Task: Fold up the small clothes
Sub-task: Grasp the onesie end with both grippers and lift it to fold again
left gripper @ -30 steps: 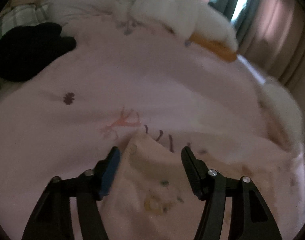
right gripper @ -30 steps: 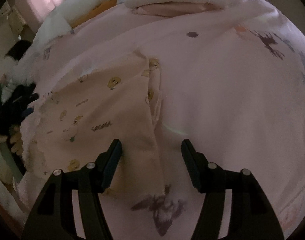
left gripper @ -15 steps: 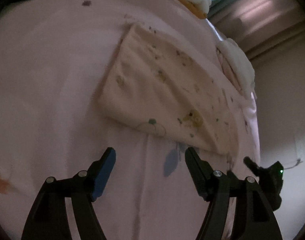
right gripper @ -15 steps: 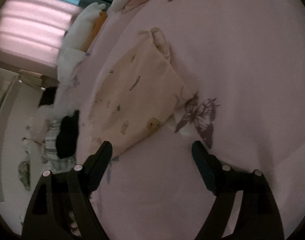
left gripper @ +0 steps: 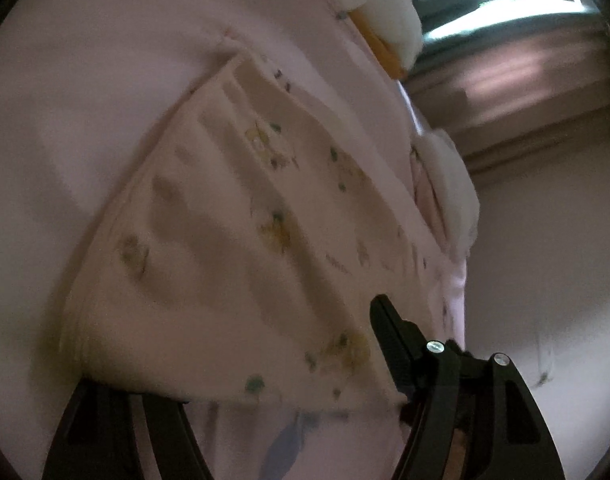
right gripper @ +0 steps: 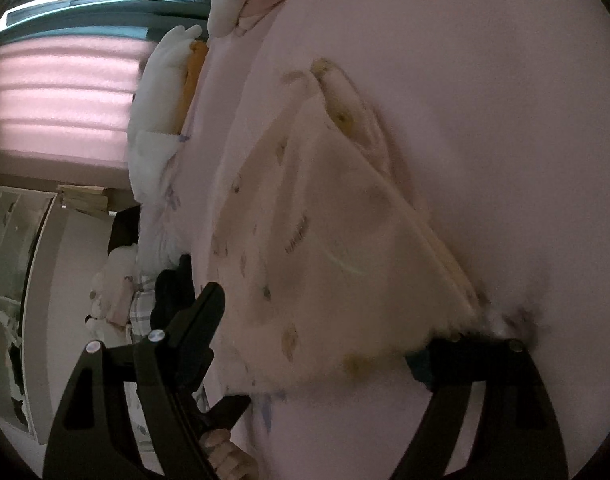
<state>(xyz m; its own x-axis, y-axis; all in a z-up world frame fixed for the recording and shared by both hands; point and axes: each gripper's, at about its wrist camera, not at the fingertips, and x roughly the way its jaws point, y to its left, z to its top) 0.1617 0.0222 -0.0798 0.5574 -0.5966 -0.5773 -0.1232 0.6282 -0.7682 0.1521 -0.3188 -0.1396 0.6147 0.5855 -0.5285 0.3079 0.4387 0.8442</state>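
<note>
A folded cream garment (left gripper: 241, 240) with small printed animals lies on the pink bedsheet (left gripper: 85, 80). My left gripper (left gripper: 241, 368) is open with its jaws astride the garment's near edge; the left finger is hidden under the cloth and the right finger (left gripper: 393, 340) lies on top. In the right wrist view the same garment (right gripper: 325, 248) fills the middle. My right gripper (right gripper: 329, 320) is open around its near edge, with the right finger under the cloth's corner and the left finger (right gripper: 201, 320) beside it.
White and orange bedding (left gripper: 385, 12) is piled at the far edge of the bed. Dark clothes (right gripper: 173, 292) lie at the bed's left side. The other gripper's tip and a hand (right gripper: 225, 440) show low in the right wrist view. Curtains (right gripper: 65, 92) hang behind.
Both grippers have moved in close to the folded garment. Its near edge now lies between each pair of open jaws, where half a second ago it lay ahead of them.
</note>
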